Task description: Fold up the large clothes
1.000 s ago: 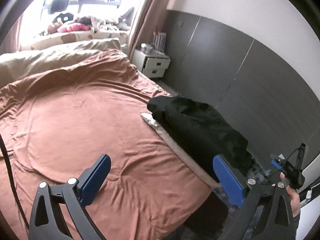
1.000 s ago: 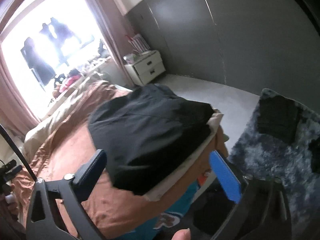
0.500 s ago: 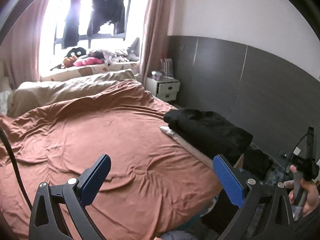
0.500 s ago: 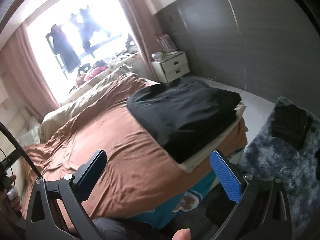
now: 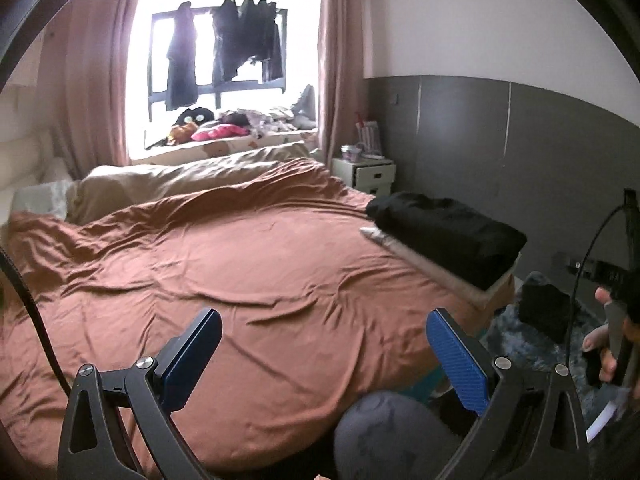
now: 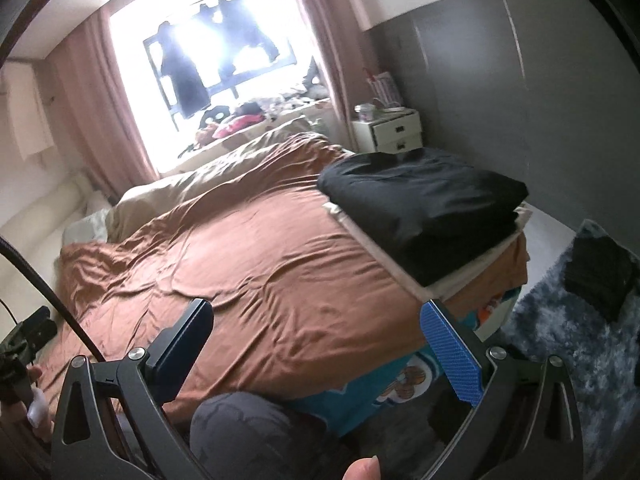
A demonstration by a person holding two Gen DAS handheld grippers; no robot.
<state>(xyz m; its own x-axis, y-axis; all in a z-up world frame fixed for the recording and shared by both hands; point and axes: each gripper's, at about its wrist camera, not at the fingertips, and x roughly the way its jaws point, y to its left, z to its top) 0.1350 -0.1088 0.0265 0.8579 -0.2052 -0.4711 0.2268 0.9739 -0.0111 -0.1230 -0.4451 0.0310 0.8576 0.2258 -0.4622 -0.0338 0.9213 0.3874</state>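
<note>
I hold both tools back from the bed (image 5: 248, 264), nothing between the pads: the left gripper (image 5: 320, 352) is spread wide and empty, and the right gripper (image 6: 316, 344) is the same. The work sits on the far right corner of the bed — a black garment (image 5: 448, 228), already folded into a thick block on top of a pale folded piece (image 5: 440, 268). Judging from how it lies, one fold cycle looks finished and the step in hand is to fetch the next large item.

The likely candidate is the dark cloth (image 6: 600, 276) on the shaggy grey rug (image 6: 560, 340), to the right of the bed and beyond its corner. To do this well I would lower the right gripper onto an edge or corner of that cloth rather than its middle, pinch only one layer, then bring the left gripper to a second corner so the piece hangs flat before I lay it on the open brown sheet to the left of the folded stack. That stretch of the bed is wide and bare, which suits a big garment.

In the way: the person's knee (image 6: 240, 424) sits low between the tools and the bed, and a black cable (image 5: 24, 292) arcs along the left side — either could snag a swinging sleeve. The white nightstand (image 6: 394, 132) stands behind the bed near the window (image 5: 224, 60), where more dark clothes hang. The stack itself is near the bed's edge, so I keep clear of it.
</note>
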